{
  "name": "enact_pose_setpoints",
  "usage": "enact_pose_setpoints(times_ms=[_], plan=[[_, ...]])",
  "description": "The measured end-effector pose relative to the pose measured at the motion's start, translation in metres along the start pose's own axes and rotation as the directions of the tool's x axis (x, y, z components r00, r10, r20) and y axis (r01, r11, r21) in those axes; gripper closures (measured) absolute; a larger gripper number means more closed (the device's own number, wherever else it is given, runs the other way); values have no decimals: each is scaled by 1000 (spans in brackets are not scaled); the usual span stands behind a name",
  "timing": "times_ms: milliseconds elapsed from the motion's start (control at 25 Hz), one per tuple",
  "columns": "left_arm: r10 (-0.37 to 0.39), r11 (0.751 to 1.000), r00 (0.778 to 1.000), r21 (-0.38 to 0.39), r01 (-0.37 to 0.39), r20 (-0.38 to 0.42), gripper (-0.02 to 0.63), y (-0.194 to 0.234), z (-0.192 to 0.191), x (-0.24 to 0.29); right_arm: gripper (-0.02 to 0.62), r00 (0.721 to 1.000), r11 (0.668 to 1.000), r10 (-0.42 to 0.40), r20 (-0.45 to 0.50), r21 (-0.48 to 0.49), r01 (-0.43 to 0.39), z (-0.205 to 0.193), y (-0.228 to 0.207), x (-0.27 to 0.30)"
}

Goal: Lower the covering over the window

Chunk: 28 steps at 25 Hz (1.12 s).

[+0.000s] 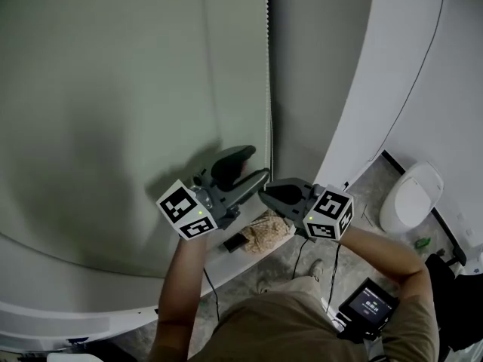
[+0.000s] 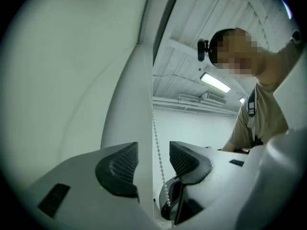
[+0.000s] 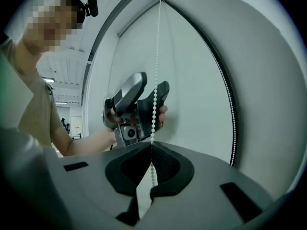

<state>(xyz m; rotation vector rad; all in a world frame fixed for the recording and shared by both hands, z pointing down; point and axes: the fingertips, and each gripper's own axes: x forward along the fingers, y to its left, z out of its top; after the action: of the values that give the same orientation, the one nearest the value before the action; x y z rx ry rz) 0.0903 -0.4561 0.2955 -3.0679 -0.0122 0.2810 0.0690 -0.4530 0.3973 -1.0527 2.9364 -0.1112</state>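
Pinching the bead chain (image 3: 157, 56), right gripper (image 3: 151, 146) fingers meet, unclear in head view; left gripper (image 2: 153, 152) fingers wide.

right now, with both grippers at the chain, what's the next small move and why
Probably draw the right gripper downward: its jaws are pinched shut on the bead chain, while the left gripper, further up, stands open around it, so the chain should run free.

Dim, flat, greenish indoors. Soft dark shadow across the blind (image 1: 113, 142). Glares from a ceiling strip lamp (image 2: 214, 83). Bends strongly and blackens toward both gripper views' corners.
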Motion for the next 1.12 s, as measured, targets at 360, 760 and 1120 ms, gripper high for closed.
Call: enact_pose_setpoints(times_ms=[360,760,1120], plan=[[85,993,989,91,-74,-123,586,3,-40,-11,413,990,964,-53,130,-251,84,30,4,-20],[-56,996,990,-75,47,-129,586,-40,-83,-9,545,979,993,-6,205,-118,31,91,7,-14],[7,999,993,-52,-1,117,385,-12,-3,-24,587,996,998,-32,85,-49,36,37,3,-4]])
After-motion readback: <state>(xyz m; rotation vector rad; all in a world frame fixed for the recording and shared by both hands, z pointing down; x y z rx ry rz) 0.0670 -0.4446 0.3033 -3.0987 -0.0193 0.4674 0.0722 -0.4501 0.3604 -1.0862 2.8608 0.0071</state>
